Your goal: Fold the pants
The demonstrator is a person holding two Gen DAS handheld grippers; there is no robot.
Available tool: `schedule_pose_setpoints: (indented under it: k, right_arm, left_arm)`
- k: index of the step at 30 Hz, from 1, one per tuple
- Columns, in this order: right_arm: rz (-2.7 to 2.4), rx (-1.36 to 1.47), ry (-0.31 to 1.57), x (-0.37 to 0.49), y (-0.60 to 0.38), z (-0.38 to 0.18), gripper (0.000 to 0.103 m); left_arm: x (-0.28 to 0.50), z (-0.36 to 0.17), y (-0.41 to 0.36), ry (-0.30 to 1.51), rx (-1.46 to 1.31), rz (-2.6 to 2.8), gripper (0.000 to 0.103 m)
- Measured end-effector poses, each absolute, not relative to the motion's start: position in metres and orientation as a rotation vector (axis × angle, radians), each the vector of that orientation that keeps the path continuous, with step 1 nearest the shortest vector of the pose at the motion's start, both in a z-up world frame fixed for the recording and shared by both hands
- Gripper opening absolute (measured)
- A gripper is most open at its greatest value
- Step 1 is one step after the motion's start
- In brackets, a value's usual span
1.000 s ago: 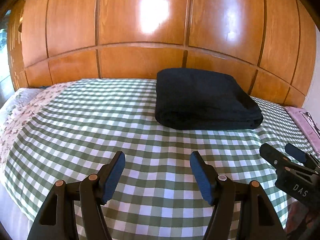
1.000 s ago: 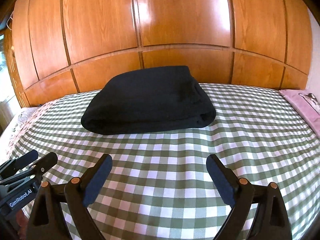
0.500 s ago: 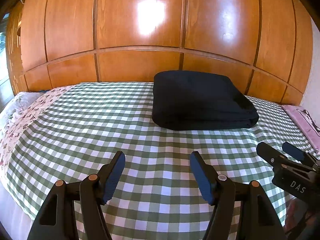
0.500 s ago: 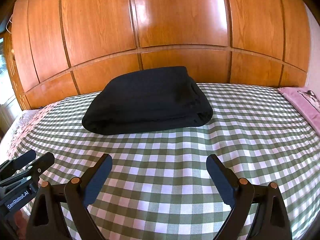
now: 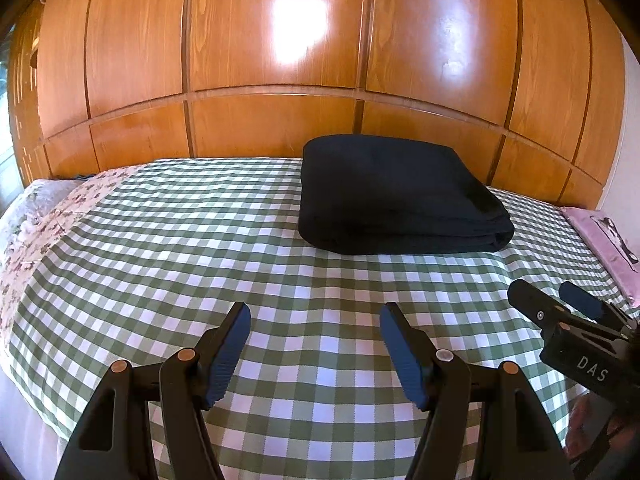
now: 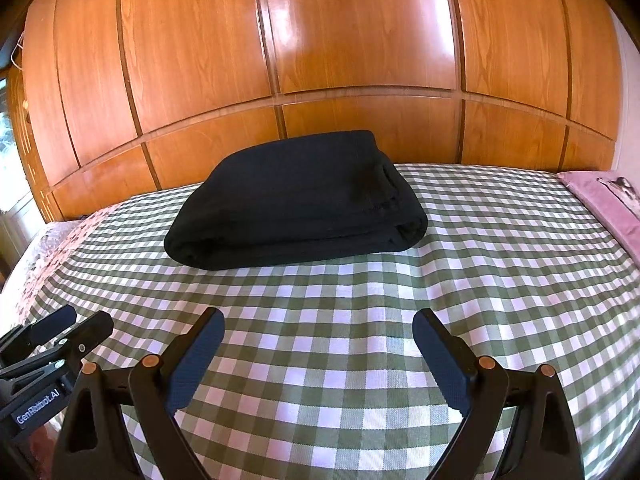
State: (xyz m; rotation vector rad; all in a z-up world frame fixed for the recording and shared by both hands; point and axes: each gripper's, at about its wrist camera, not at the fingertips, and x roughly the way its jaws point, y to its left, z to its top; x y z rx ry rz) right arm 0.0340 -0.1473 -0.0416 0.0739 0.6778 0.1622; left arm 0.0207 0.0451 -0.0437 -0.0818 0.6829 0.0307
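Black pants (image 5: 394, 196) (image 6: 300, 202) lie folded into a thick rectangle on the green-and-white checked bedspread (image 5: 200, 240) (image 6: 500, 248), near the wooden headboard. My left gripper (image 5: 315, 316) hovers open over the near part of the bed, well short of the pants, with nothing between its blue pads. My right gripper (image 6: 319, 322) is likewise open and empty, a similar distance back. Each gripper shows at the edge of the other's view: the right gripper (image 5: 560, 300) at lower right, the left gripper (image 6: 72, 326) at lower left.
A glossy wooden panelled headboard (image 5: 320, 60) (image 6: 340, 60) rises behind the bed. A floral sheet (image 5: 44, 224) shows at the left edge of the bed, and a pink pillow (image 5: 604, 236) (image 6: 608, 200) lies at the right edge.
Both grippers have risen and drawn back slightly from the folded pants, staying open. The pants have not moved.
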Motion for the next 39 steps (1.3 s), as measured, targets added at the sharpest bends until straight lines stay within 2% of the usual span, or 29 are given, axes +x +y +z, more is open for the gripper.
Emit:
schedule_pose_setpoints:
  k: [39]
  right_arm:
    - [0.146,0.105,0.725,0.039,-0.146,-0.055,0.095]
  left_arm:
    - [0.025,-0.052,0.041,0.717,-0.039,0.028,0.068]
